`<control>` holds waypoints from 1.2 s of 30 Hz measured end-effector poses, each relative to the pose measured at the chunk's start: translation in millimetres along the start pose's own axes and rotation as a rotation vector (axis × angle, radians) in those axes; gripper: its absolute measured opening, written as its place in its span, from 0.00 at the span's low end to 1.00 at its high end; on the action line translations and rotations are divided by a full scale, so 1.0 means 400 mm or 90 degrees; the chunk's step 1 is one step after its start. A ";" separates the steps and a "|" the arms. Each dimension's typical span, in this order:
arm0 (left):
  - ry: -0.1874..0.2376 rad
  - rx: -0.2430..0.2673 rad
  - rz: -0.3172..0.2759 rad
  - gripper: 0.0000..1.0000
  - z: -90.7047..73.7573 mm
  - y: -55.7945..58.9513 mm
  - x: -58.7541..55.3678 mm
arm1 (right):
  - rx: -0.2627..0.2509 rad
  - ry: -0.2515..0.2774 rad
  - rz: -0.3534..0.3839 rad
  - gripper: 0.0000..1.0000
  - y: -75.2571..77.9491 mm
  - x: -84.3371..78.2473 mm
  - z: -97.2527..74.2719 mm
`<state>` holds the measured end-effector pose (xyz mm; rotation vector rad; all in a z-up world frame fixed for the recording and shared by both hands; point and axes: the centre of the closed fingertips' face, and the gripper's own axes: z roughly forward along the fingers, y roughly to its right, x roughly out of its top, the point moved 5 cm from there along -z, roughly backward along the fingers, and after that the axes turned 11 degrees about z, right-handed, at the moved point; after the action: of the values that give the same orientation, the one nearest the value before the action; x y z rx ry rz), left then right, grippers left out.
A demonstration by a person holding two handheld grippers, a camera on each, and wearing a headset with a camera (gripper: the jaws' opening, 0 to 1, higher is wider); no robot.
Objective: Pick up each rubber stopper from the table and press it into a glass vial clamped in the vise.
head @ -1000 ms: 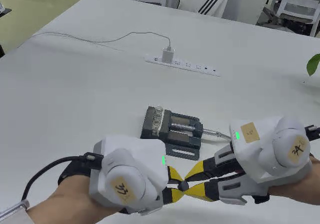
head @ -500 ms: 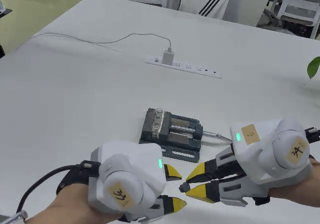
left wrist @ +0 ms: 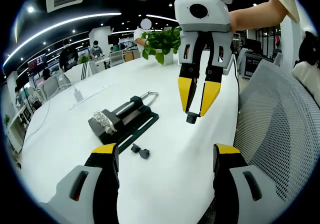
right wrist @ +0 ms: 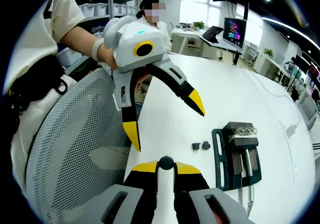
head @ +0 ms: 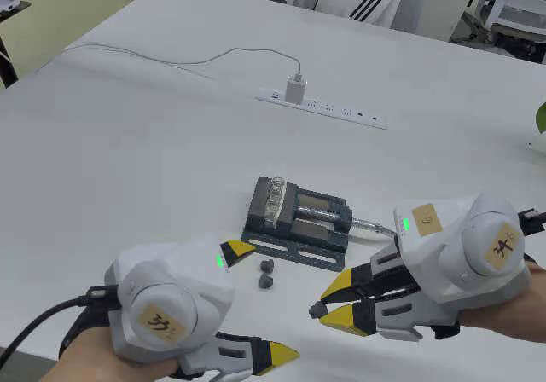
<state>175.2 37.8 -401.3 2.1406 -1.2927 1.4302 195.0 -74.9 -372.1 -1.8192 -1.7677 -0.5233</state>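
Since a second ago the left claw (head: pixel 262 301) has drawn back from the right claw (head: pixel 333 300), whose tips it was meeting, and has dropped toward the near-left corner of the head view. Its yellow-tipped jaws now stand wide apart with nothing between them. It points right, one jaw reaching toward the vise and the other low by the table edge, and the left hand (head: pixel 81 361) grips it from behind at the bottom of that view.

I have the right claw almost closed, pinching a small dark grey rubber stopper (head: pixel 317 311) at its very tips, clear of the white table (head: pixel 128 152). It points left, with the right hand (head: pixel 512 314) behind its white housing.

A second stopper (head: pixel 266 266) and a third stopper (head: pixel 265 280) lie close together on the table, just in front of the black metal vise (head: pixel 307 228). Clear glass vials (head: pixel 275 199) sit clamped between the vise's jaws at its far-left end.
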 end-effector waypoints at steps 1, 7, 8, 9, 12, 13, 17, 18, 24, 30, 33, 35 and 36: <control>-0.005 0.003 -0.003 0.78 -0.005 -0.004 -0.007 | 0.001 -0.001 -0.001 0.07 0.000 0.000 0.001; -0.040 0.033 -0.033 0.92 -0.040 -0.036 -0.052 | 0.002 -0.014 -0.006 0.07 0.008 -0.005 0.002; -0.045 0.037 -0.042 0.93 -0.046 -0.041 -0.059 | 0.003 -0.015 -0.006 0.07 0.011 -0.006 0.002; -0.048 0.040 -0.046 0.94 -0.050 -0.044 -0.063 | 0.004 -0.017 -0.005 0.07 0.013 -0.006 0.002; -0.051 0.049 -0.061 0.99 -0.058 -0.055 -0.075 | 0.001 -0.028 -0.010 0.07 0.025 -0.007 0.002; -0.052 0.046 -0.065 0.99 -0.059 -0.055 -0.078 | 0.000 -0.030 -0.011 0.07 0.030 -0.007 0.001; -0.059 0.052 -0.057 0.99 -0.065 -0.058 -0.084 | -0.006 -0.040 -0.013 0.07 0.042 -0.010 -0.005; -0.056 0.056 -0.060 0.99 -0.067 -0.061 -0.083 | -0.007 -0.044 -0.013 0.07 0.045 -0.010 -0.007; -0.050 0.070 -0.073 0.91 -0.073 -0.069 -0.078 | -0.012 -0.063 -0.017 0.07 0.072 -0.010 -0.012; -0.035 0.084 -0.085 0.91 -0.075 -0.068 -0.069 | -0.005 -0.117 -0.056 0.07 0.108 -0.009 -0.016; -0.034 0.088 -0.089 0.90 -0.075 -0.070 -0.069 | -0.011 -0.129 -0.066 0.07 0.143 0.004 -0.021; -0.033 0.092 -0.092 0.90 -0.076 -0.072 -0.067 | -0.013 -0.135 -0.072 0.07 0.163 0.014 -0.025; -0.032 0.094 -0.094 0.90 -0.076 -0.073 -0.066 | -0.014 -0.140 -0.077 0.07 0.176 0.021 -0.027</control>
<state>176.5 87.5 -401.8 2.3271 -1.0501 1.4598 266.6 -74.4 -366.3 -1.8527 -2.0351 -0.4037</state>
